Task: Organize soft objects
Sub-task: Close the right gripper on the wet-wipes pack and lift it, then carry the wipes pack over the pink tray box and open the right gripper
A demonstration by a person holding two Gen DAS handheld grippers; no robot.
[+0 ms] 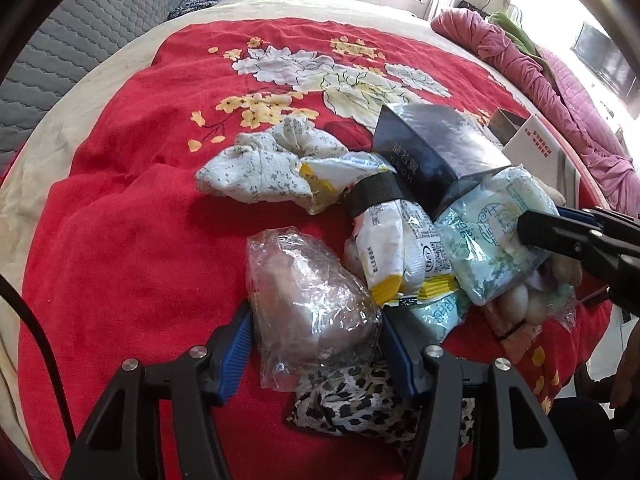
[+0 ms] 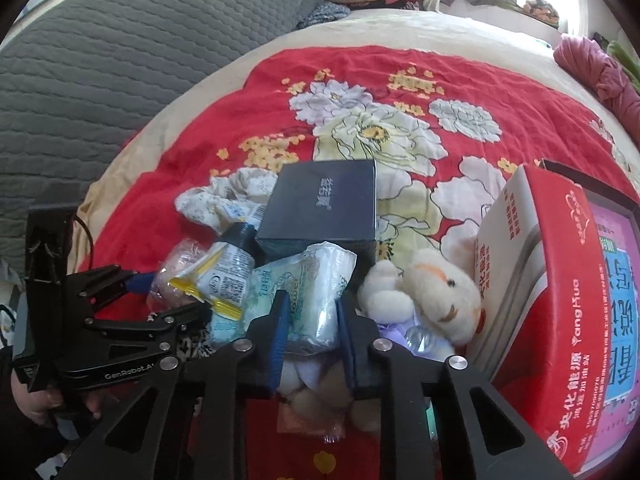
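A pile of soft things lies on a red flowered blanket [image 1: 132,184]. My left gripper [image 1: 316,332] is closed around a clear plastic bag with a pinkish soft item [image 1: 308,300]. My right gripper [image 2: 312,316] is shut on a pale green tissue pack [image 2: 316,296], which also shows in the left wrist view [image 1: 492,236]. Beside it lie a yellow-edged white packet [image 1: 384,240], a floral white cloth [image 1: 260,164], a leopard-print cloth [image 1: 352,396] and a white plush toy [image 2: 432,296].
A dark box [image 2: 324,204] sits on the pile behind the packs. A red and white carton [image 2: 556,280] stands at the right. A grey quilted headboard [image 2: 100,80] is at the left, and a pink quilt [image 1: 532,80] lies at the far right.
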